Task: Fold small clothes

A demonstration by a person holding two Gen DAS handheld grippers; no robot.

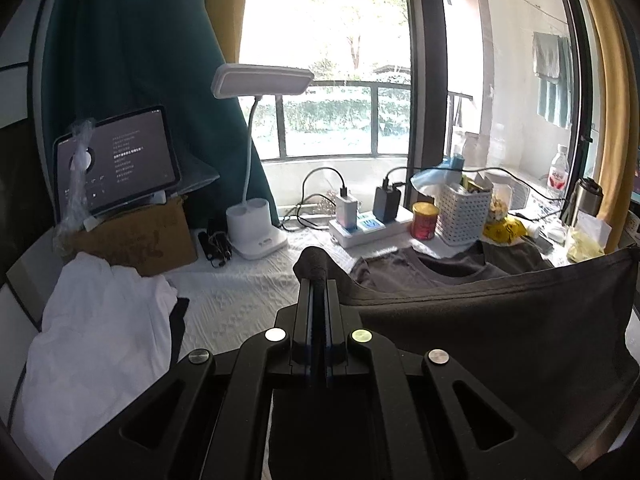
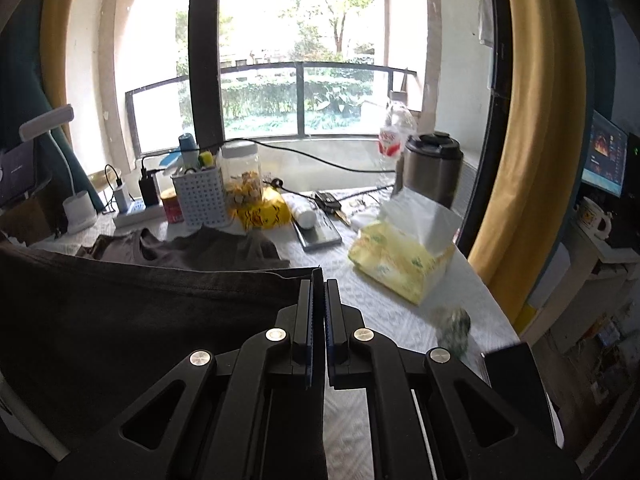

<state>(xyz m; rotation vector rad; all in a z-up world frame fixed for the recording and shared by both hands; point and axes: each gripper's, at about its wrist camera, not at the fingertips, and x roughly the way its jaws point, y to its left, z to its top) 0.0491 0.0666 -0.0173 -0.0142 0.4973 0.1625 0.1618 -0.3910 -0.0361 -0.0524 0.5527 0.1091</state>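
Two corners of the dark grey T-shirt [image 1: 500, 320] are pinched. Left view: the left gripper [image 1: 319, 276] clamps one corner, cloth stretching rightward. Right view: the right gripper [image 2: 319, 280] clamps the other, shirt [image 2: 140, 312] spreading leftward, collar ahead on the table [image 2: 400, 312].

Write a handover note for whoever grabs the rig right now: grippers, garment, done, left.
Left gripper: shut on the dark grey t-shirt, a corner bunched at the fingers.
Right gripper: shut on the opposite corner of the same edge.
That edge is lifted and stretched between the two; the collar end lies flat on the white table cover, near the white basket.
White garment is heaped at the left, unfolded.
Done: both corners gripped and raised.
Left: probably carry the edge forward onto the collar end, release, finish the folds, then the white one. Watch the tissue pack to the right.
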